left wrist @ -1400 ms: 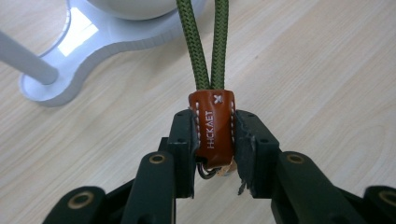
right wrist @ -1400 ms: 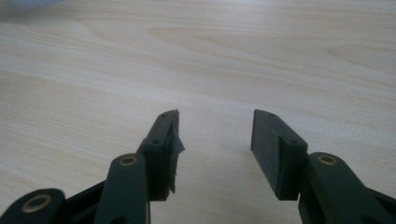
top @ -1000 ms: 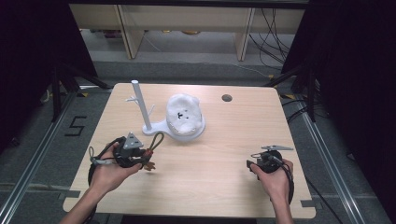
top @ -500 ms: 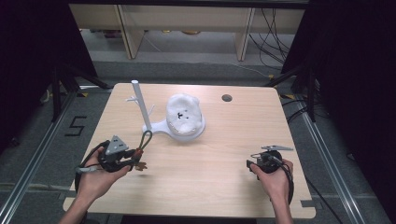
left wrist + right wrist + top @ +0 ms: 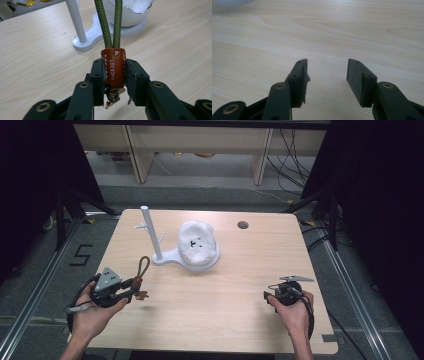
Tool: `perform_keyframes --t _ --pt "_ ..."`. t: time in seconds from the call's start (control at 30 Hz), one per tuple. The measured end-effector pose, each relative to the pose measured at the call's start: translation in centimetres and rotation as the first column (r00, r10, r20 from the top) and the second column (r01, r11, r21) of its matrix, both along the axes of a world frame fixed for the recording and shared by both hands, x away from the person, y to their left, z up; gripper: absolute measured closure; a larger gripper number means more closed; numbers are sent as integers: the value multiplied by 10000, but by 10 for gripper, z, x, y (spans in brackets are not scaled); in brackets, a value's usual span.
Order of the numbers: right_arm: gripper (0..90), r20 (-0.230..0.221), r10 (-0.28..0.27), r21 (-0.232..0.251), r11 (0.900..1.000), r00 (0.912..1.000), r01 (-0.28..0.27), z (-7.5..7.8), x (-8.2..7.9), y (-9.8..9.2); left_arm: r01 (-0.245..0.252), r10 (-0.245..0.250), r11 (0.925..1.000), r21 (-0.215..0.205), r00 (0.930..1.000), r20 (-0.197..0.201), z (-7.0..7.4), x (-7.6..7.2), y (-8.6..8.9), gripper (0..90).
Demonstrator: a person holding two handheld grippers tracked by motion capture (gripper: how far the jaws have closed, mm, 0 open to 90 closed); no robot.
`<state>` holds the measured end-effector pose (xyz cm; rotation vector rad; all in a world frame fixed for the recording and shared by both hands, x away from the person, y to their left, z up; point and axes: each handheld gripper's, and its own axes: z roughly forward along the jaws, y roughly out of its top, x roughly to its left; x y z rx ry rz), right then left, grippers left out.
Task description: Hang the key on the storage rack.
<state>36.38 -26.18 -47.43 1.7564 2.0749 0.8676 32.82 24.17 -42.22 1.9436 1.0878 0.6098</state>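
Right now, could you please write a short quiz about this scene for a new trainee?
1. True or false: the left gripper is shut on the keychain.
2. Which colour is the keychain's cord loop? A) green B) blue C) yellow
3. Fill in: the right gripper has its fingers apart and holds ____.

Key:
1. True. The fingers press on its brown leather sleeve from both sides.
2. A. The loop points toward the white stand.
3. Nothing. Between them only the wooden table shows.
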Motion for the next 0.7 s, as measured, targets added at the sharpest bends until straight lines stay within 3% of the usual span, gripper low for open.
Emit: perform_keyframes --t 0.13,0.17,0.2,0.27,0.3,0.57,0.7 --pt "520 19 86 227 9997 10000 -86 -1 0 0 -160 166 9995 -281 9996 208 0 -1 4 685" --pt "520 192 307 -34 9995 9993 -307 -2 1 -2 -213 224 9990 -381 9993 296 0 -1 5 685" --pt "520 215 159 -97 9998 9996 -157 -3 1 -1 -229 242 9990 -396 9992 330 0 -1 6 685" --pt "519 316 345 -7 9994 9989 -345 -3 1 -2 -313 338 9980 -542 9983 467 1 0 8 685" --pt "519 268 212 -177 9996 9994 -207 -3 2 -1 -379 410 9977 -567 9977 540 2 0 8 685" --pt "518 230 114 -11 9999 9997 -114 -2 1 -1 -557 654 9942 -923 9923 1050 10 6 16 685" --pt "517 148 41 -17 10000 9999 -41 -1 0 -1 -589 691 9941 -906 9911 1137 13 6 18 685"
